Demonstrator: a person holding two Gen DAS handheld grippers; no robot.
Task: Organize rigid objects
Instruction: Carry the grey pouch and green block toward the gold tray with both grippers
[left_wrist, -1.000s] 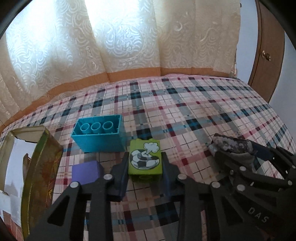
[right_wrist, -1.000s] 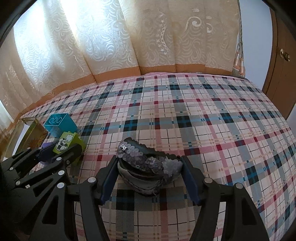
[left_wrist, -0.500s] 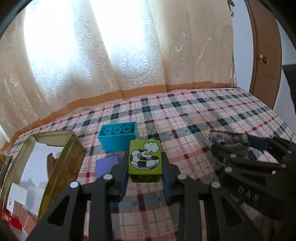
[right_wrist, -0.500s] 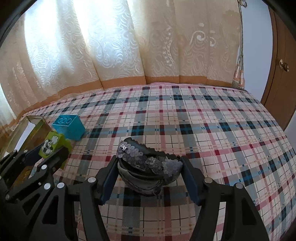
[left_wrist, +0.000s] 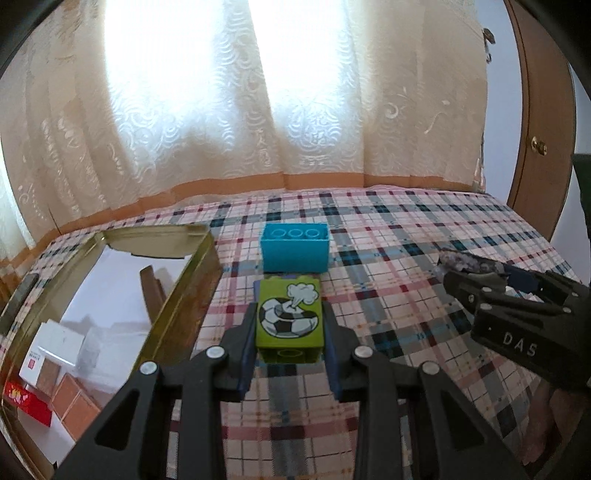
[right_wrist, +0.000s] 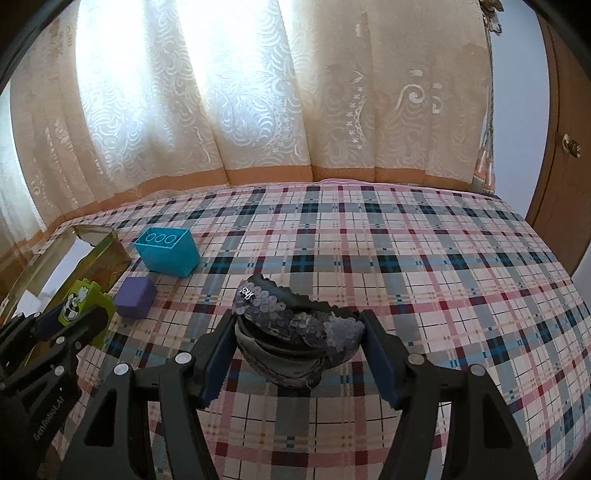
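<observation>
Tongs, left (left_wrist: 290, 328): pinching green football block (left_wrist: 289, 318), lifted above plaid bed (left_wrist: 424, 236), beside open gold tin (left_wrist: 177, 306), likely its destination. Right tongs (right_wrist: 299, 339): clamped on sequinned shoe (right_wrist: 295, 328), off bed. Blue brick (right_wrist: 168, 251), purple cube (right_wrist: 135, 297) remain on bedspread.

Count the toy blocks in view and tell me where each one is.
3. The green football block is clamped in the left gripper; the blue block and purple cube sit on the plaid cloth. More may be hidden inside the gold tin.
</observation>
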